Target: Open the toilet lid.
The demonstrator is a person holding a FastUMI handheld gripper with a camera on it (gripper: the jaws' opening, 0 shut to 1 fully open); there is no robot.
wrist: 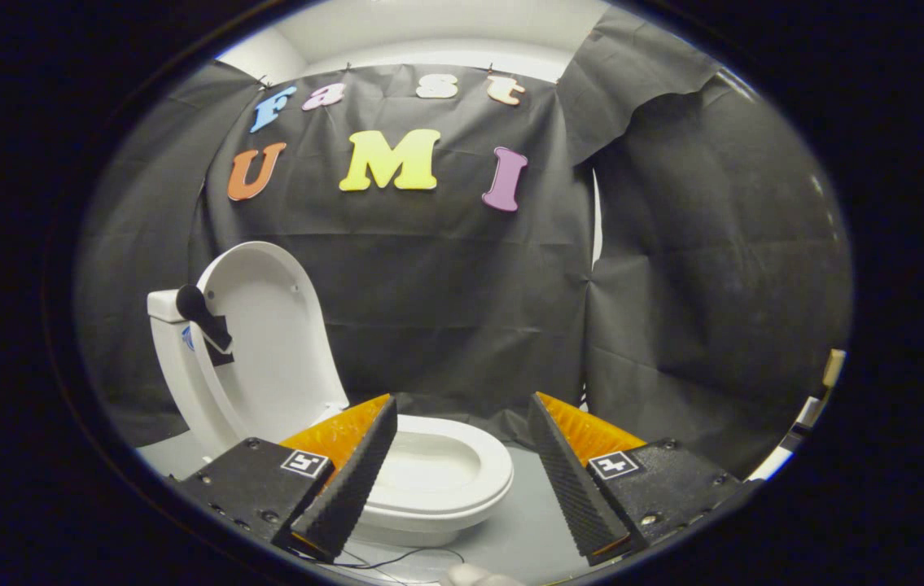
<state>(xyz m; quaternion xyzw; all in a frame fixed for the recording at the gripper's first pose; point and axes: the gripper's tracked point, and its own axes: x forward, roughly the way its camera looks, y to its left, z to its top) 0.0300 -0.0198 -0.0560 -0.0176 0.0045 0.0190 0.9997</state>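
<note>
A small white toilet stands on a pale floor ahead of my fingers, toward the left one. Its lid is raised and leans back against the white tank. The oval seat lies down over the bowl. A black flush handle sticks out from the tank beside the lid. My gripper is open, fingers wide apart, with nothing between them. The left finger overlaps the seat's near left side in the view; whether it touches I cannot tell. The right finger stands clear of the toilet.
Black cloth walls the booth behind and to the right of the toilet. A thin dark wire lies on the pale floor just below the bowl. A pale object peeks past the cloth at far right.
</note>
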